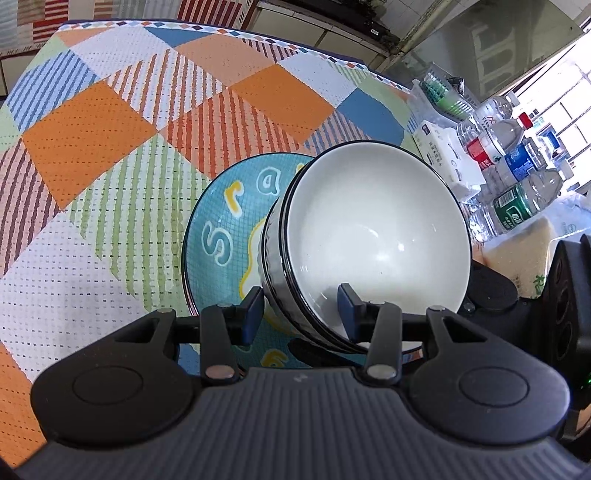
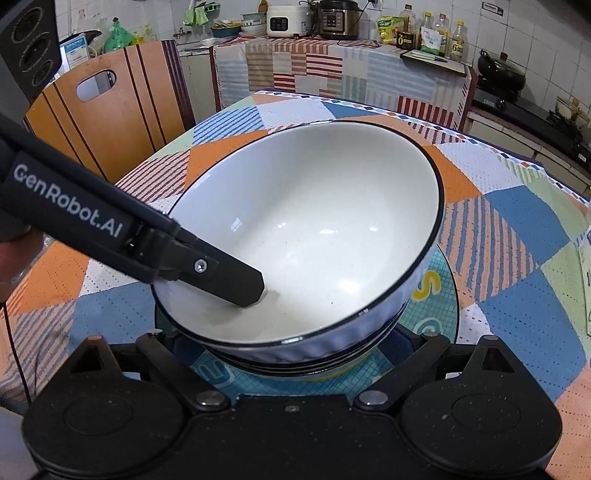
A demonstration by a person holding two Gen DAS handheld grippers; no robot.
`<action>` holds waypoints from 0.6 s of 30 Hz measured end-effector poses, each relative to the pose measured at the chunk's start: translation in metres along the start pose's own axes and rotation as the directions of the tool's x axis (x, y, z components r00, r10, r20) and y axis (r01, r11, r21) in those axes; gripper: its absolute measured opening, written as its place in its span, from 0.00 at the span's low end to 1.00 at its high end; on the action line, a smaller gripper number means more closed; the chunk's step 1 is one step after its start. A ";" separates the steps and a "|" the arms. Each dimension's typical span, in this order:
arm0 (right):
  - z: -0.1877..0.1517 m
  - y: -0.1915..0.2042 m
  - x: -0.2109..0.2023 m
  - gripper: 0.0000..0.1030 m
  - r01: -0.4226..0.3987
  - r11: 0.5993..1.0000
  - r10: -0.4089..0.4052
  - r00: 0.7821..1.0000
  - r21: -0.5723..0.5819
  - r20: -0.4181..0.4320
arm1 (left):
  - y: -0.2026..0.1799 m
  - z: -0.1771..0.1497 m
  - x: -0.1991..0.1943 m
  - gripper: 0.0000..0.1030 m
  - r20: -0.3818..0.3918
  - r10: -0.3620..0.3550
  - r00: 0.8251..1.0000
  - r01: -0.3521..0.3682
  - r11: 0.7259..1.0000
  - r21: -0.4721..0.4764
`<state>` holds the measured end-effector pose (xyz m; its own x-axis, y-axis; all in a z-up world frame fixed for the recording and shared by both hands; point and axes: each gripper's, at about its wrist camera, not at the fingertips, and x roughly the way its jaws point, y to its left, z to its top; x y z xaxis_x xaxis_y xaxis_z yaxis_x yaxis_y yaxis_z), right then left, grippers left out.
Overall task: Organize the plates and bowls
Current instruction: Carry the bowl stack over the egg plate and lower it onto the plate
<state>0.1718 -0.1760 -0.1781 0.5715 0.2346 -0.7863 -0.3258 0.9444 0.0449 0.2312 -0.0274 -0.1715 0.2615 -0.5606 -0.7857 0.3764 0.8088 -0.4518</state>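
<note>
A stack of white bowls with black rims stands tilted on a blue plate with letters on the table. My left gripper straddles the near rim of the stack, one blue finger outside and one inside the top bowl; the pads stand apart around the rim. That left finger shows reaching into the bowl in the right wrist view. My right gripper's fingers spread on either side under the stack's base, their tips hidden by the bowls.
A patchwork tablecloth covers the table. Water bottles, a tissue pack and a basket stand at its right edge. A wooden chair stands at the far left, and a counter with cookers lies behind.
</note>
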 end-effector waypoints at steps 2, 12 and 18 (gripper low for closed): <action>0.000 -0.001 0.001 0.94 0.002 1.000 -0.002 1.000 0.010 -0.006 | -0.003 0.000 0.000 0.40 0.003 0.013 1.000 -0.013 1.000 0.009; -0.002 -0.003 0.004 0.94 0.017 0.999 -0.017 1.000 0.033 0.001 | -0.004 -0.004 0.005 0.43 0.040 0.018 0.999 -0.018 1.000 -0.006; -0.003 0.005 0.005 0.93 0.067 0.998 -0.067 0.998 -0.012 -0.001 | -0.005 -0.004 0.005 0.45 0.056 0.042 0.998 -0.041 0.999 -0.007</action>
<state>0.1708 -0.1708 -0.1842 0.5918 0.1703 -0.7879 -0.2958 0.9551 -0.0157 0.2274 -0.0342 -0.1747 0.3266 -0.5356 -0.7788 0.3588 0.8325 -0.4221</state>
